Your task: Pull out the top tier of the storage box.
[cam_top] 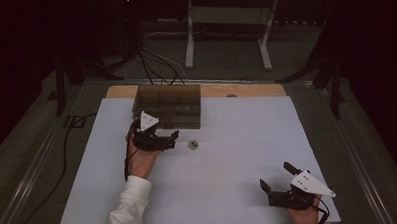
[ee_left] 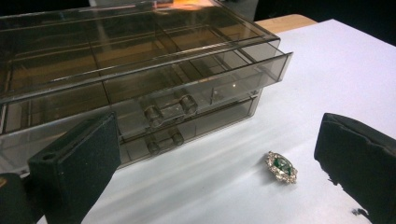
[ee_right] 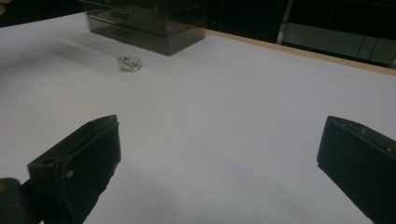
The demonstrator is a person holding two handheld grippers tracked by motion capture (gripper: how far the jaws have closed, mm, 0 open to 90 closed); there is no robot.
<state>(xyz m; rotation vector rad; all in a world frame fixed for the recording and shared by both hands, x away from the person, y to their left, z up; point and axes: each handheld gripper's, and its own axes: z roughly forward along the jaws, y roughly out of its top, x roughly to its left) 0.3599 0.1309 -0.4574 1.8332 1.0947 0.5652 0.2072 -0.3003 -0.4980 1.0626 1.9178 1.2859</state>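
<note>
Risk: brooch (ee_left: 281, 167) lies flat on surface (cam_top: 239, 190) just beside drawer box (ee_left: 140, 79); left tool (cam_top: 163, 139) wide open, empty, could skid it. Right tool (cam_top: 275, 178) open, empty, well apart.

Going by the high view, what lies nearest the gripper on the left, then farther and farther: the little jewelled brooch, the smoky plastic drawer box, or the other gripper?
From the left gripper:
1. Drawer box, just behind it at the table's back, and brooch, just to its right: too close to call.
2. Right gripper, far off by the front right corner.
</note>
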